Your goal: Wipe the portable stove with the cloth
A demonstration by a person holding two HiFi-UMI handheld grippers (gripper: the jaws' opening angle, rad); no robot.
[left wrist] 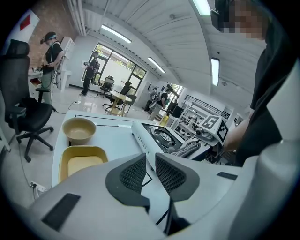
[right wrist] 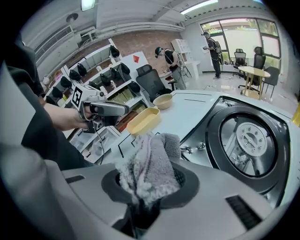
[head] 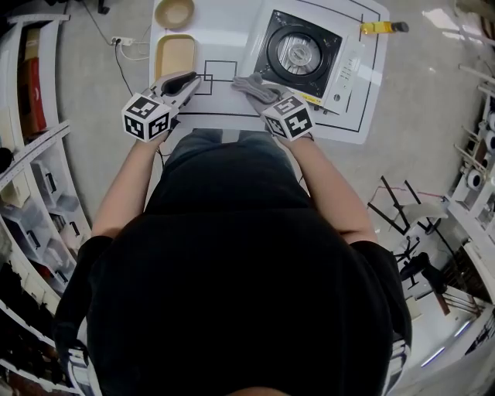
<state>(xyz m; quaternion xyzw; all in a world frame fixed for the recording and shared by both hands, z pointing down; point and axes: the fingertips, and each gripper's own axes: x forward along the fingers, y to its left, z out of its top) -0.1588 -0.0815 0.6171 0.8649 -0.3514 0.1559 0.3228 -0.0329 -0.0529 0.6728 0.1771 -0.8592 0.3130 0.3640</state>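
The portable stove [head: 302,54] sits on the white table [head: 224,31] at the right, its round burner bare. My right gripper [head: 267,97] is shut on a grey cloth [head: 254,85], whose folds hang at the stove's near left corner. In the right gripper view the cloth [right wrist: 147,164] bulges out between the jaws, with the stove [right wrist: 243,140] just to the right. My left gripper [head: 186,81] hovers to the left over the table, shut on nothing; its pads [left wrist: 133,173] stand almost together. From there the stove [left wrist: 161,136] and cloth [left wrist: 187,149] lie ahead right.
A yellow tray [head: 175,56] and a tan bowl [head: 174,13] stand at the table's left. A yellow-handled tool [head: 379,27] lies beyond the stove. Black outlines mark the tabletop. Shelving runs along the floor on both sides; people stand far off.
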